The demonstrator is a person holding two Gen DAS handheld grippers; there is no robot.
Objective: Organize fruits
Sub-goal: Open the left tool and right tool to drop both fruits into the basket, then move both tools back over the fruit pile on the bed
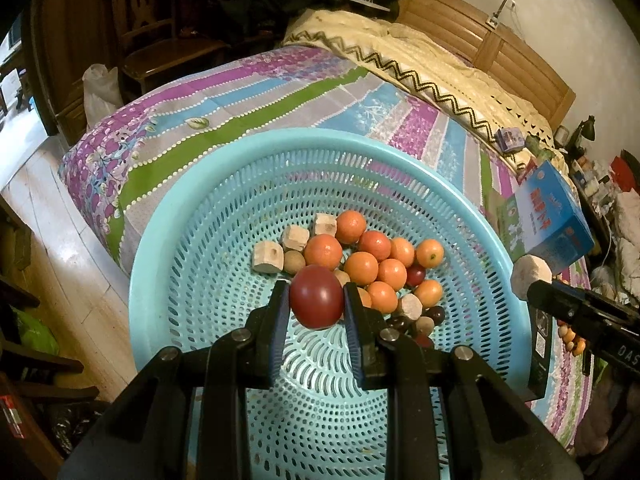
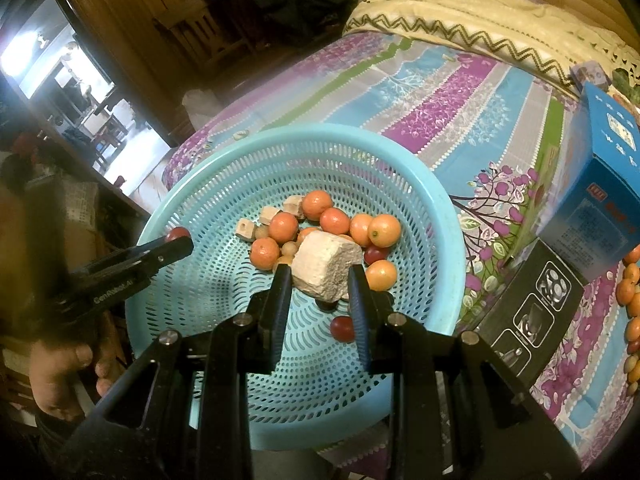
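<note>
A turquoise perforated basket (image 1: 192, 216) (image 2: 448, 248) sits on the bed and holds several small oranges (image 1: 323, 251) (image 2: 283, 227), dark red fruits, small brown round fruits and pale cubes (image 1: 267, 262) (image 2: 245, 229). My left gripper (image 1: 316, 295) is shut on a dark red round fruit (image 1: 317, 297) above the basket; it also shows in the right wrist view (image 2: 178, 234). My right gripper (image 2: 320, 276) is shut on a pale rough cube (image 2: 326, 266) above the basket; that cube also shows in the left wrist view (image 1: 532, 276).
A striped floral bedspread (image 1: 240, 96) covers the bed. A blue box (image 1: 556, 224) (image 2: 600, 200) and a black box (image 2: 532, 312) lie right of the basket, with more oranges (image 2: 630, 292) beyond them. A cream quilt (image 1: 420, 52) lies at the far end.
</note>
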